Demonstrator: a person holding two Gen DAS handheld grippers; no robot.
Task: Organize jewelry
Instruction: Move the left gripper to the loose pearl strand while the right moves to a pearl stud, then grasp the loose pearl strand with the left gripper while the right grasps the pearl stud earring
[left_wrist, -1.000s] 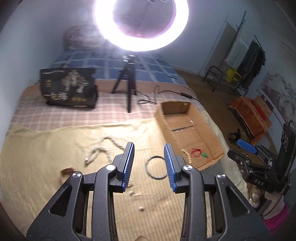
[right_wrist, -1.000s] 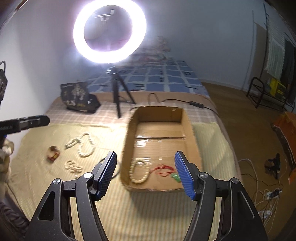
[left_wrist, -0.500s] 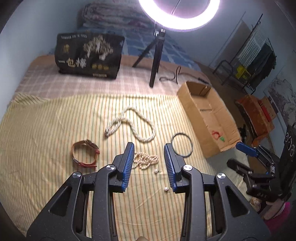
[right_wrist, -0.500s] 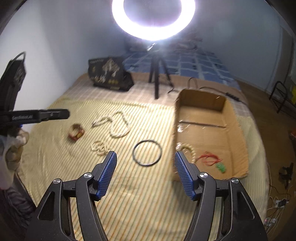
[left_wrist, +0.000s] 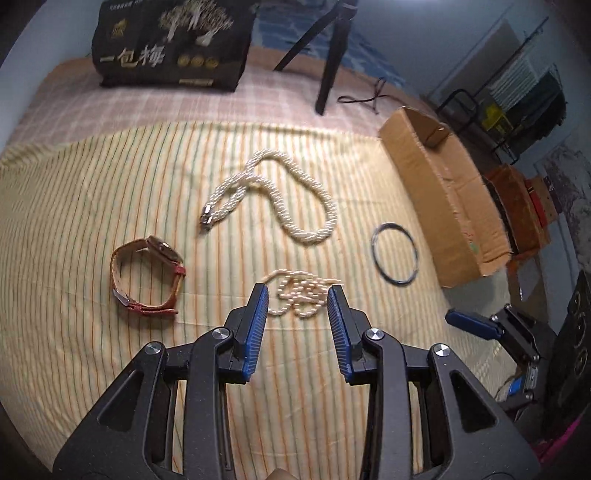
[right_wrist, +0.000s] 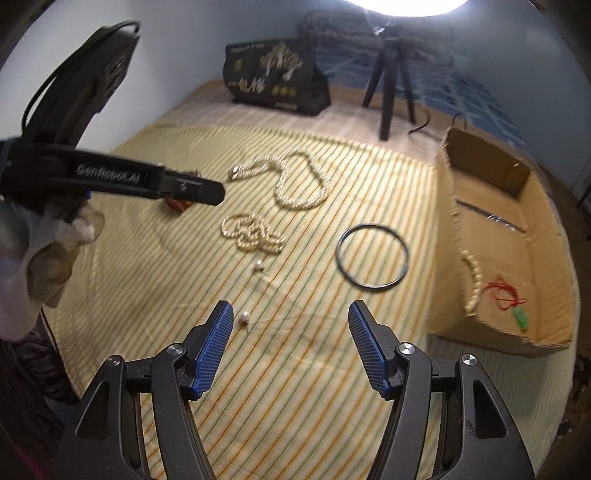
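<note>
A tangled small pearl strand (left_wrist: 299, 297) lies on the striped cloth, showing between the tips of my open left gripper (left_wrist: 296, 293), which hovers over it without touching. Beyond lie a twisted pearl necklace (left_wrist: 295, 210), a red-strapped watch (left_wrist: 147, 280) and a black ring (left_wrist: 373, 251). My right gripper (right_wrist: 291, 314) is open and empty, low over the cloth, with a loose pearl (right_wrist: 243, 316) beside its left finger and the black ring (right_wrist: 369, 289) just ahead. A second loose pearl (right_wrist: 258, 265) lies nearer the strand (right_wrist: 255, 236). The left gripper (right_wrist: 216, 192) partly hides the watch.
A cardboard box (right_wrist: 443, 295) at the right holds a bead bracelet (right_wrist: 472, 280) and a red cord with a green pendant (right_wrist: 511, 301). A black bag (left_wrist: 173, 44) and a tripod leg (left_wrist: 328, 66) stand at the back. The bed edge drops off right of the box (left_wrist: 436, 177).
Both grippers have come down toward the cloth and tilted downward. The left now sits over the small pearl strand; the right has swung left from the box toward the ring and loose pearls.
</note>
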